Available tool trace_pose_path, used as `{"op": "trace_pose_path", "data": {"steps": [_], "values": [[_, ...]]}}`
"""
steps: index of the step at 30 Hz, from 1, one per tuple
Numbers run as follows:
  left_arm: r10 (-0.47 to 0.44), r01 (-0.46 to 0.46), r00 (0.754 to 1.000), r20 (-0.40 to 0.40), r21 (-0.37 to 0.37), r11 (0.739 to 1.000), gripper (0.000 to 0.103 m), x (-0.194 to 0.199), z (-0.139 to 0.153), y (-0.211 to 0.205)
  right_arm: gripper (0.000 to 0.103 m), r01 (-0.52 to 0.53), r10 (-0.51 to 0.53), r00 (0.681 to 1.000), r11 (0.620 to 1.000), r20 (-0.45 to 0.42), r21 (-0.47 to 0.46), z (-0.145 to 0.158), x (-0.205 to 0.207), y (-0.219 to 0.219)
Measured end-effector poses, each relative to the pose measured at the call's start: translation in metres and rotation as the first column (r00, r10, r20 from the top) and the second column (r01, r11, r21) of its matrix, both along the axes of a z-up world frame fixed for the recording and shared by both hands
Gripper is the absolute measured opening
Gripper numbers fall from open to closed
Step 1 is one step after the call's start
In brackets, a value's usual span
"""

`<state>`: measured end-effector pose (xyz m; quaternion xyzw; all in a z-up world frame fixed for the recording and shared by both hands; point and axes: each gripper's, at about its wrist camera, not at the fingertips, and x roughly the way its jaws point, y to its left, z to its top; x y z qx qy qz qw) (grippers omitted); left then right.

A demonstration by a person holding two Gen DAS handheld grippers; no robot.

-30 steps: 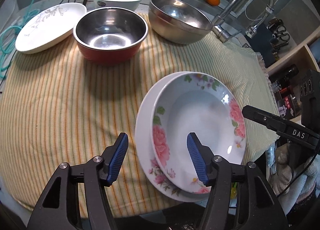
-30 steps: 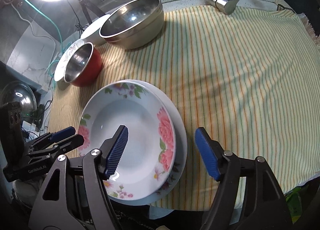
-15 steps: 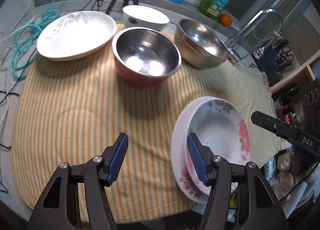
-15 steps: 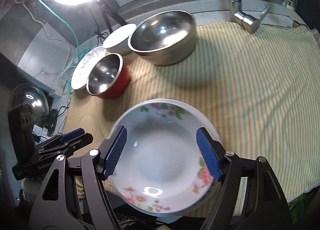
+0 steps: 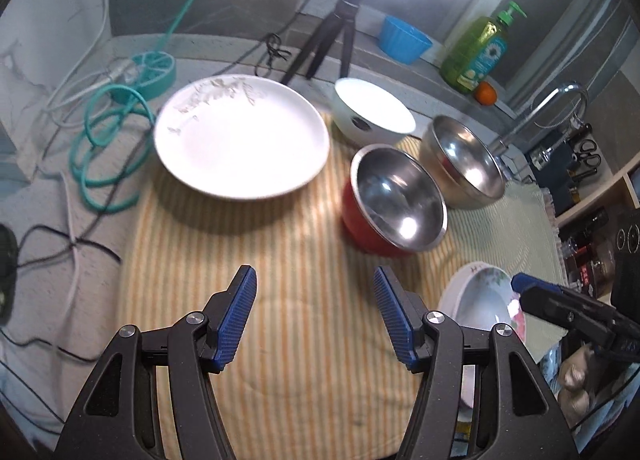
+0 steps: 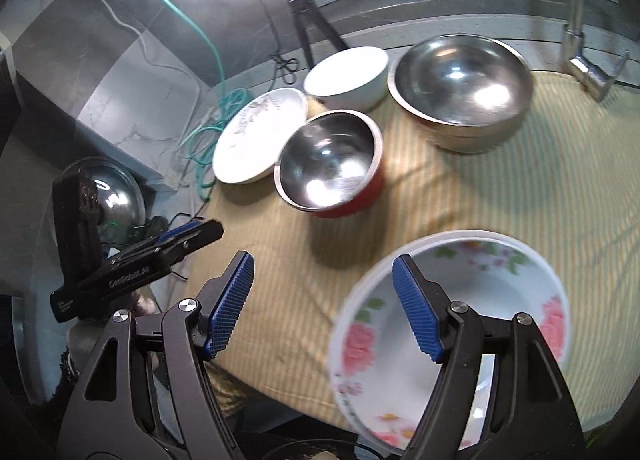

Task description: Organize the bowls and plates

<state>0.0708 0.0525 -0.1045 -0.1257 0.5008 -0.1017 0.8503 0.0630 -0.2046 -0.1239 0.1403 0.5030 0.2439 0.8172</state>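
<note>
A flowered deep plate [image 6: 472, 300] sits stacked on a white plate at the cloth's near edge; it also shows in the left wrist view [image 5: 480, 300]. My right gripper [image 6: 324, 304] is open and empty, its right finger over the flowered plate's left rim. My left gripper [image 5: 316, 316] is open and empty above the striped cloth [image 5: 304, 244]. Further back stand a white plate with a grey sprig [image 5: 240, 136], a white bowl [image 5: 372, 112], a red bowl with steel inside [image 5: 396, 200] and a steel bowl [image 5: 464, 160].
A ring light on a tripod [image 5: 332, 44], a blue cup [image 5: 404, 38], a green soap bottle [image 5: 476, 56] and an orange [image 5: 486, 94] stand at the back. A tap [image 5: 540, 116] is at the right. Teal and black cables [image 5: 104, 140] lie to the left.
Both grippers have drawn back and swung left. The flowered plate has slid to the right in both views, and the white sprig plate and bowls are now nearer the middle.
</note>
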Motion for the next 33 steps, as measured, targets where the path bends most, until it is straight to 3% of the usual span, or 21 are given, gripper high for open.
{"op": "trace_pose_path", "data": {"steps": [5,8,15,19,24,33], "values": [[0.007,-0.007,1.0,-0.008,-0.027,1.0,0.06,0.025,0.003,0.041,0.075,-0.037,0.037,0.999,0.999,0.0,0.031,-0.001,0.007,0.044],[-0.004,0.003,1.0,0.02,0.033,0.999,0.058,0.042,0.008,0.06,0.071,-0.051,0.053,0.998,0.997,-0.024,0.058,-0.005,0.017,0.069],[-0.067,0.065,0.997,0.032,0.067,0.996,0.057,0.088,0.007,0.089,0.052,-0.045,0.049,0.997,0.997,-0.059,0.069,-0.017,0.044,0.125],[-0.09,0.088,0.996,0.022,0.069,0.994,0.047,0.115,-0.001,0.09,0.043,-0.005,0.007,0.997,1.0,-0.073,0.02,-0.028,0.056,0.144],[-0.119,0.118,0.993,0.011,0.066,0.991,0.043,0.149,-0.013,0.092,0.04,0.062,-0.061,0.988,0.998,-0.143,0.004,-0.047,0.073,0.156],[-0.152,0.152,0.988,-0.027,0.029,0.988,0.036,0.196,-0.035,0.099,0.032,0.133,-0.132,0.977,0.991,-0.169,-0.005,-0.061,0.092,0.167]]}}
